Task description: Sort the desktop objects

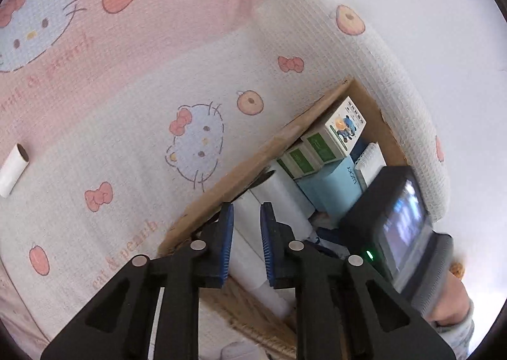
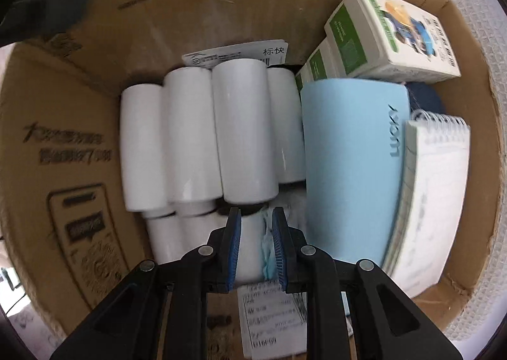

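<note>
Loose roll: one is seen at the far left, lying on the patterned cloth, well apart from the cardboard box; it could be forgotten or nudged into rolling away. The left gripper is held above the box edge, pads slightly apart, nothing between. Inside, four white rolls are stacked over at least two more. The right gripper is lowered there, jaws narrow around something white with a blue scrap; whether it is clamped cannot be told. The stack could be toppled by a bump. One light-blue box, three green-and-white boxes and one spiral notepad are counted rightward.
</note>
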The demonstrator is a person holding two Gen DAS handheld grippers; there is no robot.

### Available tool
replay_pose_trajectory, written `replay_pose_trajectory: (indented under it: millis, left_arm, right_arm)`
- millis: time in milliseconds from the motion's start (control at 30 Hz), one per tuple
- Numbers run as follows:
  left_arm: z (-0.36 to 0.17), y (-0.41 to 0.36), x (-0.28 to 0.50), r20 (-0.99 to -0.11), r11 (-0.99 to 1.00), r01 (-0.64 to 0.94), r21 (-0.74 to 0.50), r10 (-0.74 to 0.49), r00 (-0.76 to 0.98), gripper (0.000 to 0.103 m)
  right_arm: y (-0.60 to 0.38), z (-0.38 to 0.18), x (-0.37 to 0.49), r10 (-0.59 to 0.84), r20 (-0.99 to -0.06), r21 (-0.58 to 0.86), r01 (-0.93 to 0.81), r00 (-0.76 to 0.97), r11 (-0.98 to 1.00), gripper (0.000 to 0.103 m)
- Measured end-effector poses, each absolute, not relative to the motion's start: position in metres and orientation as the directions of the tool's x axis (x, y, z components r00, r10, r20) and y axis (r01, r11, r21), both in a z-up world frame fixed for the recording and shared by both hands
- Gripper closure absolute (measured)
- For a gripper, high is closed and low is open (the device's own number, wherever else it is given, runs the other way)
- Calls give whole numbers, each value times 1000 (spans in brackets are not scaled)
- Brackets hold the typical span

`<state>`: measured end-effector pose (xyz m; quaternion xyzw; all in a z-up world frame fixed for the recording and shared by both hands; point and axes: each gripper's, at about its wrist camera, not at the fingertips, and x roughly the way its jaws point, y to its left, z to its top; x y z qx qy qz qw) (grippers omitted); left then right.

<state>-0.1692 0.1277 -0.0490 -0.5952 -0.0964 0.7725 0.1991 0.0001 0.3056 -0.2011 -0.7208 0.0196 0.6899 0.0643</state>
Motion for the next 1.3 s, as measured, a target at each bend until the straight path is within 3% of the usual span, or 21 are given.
replay_pose_trajectory:
  millis: [467,633,867,1133,1300]
  left_arm:
    - [-54,124,-160,-864,-880,-298,-369,444,-240,84]
    - [-53,125,-160,-859,-876,-301,-377,452,-239,84]
    - [-51,123,-158,-852,-869,-302,-391,467,-239,84]
    - [-55,120,-152,-856,-873,-307,-379,456,-241,83]
    - [-49,118,-143,-838,-876,-325,-357,454,-304,81]
  right_arm:
    - [295,-200,-1,144,-988,-147,-58,53,-987,86]
    - [290,-211,30,68,-991,-75,-59,112,-995,86]
    - [302,-224,21,135,-986,-146,-114,98,-983,87]
    - [296,-225,32,214,-974,-219,-59,77,-974,86]
    - [297,-211,69,127,-992,-128,-91,24,-988,86]
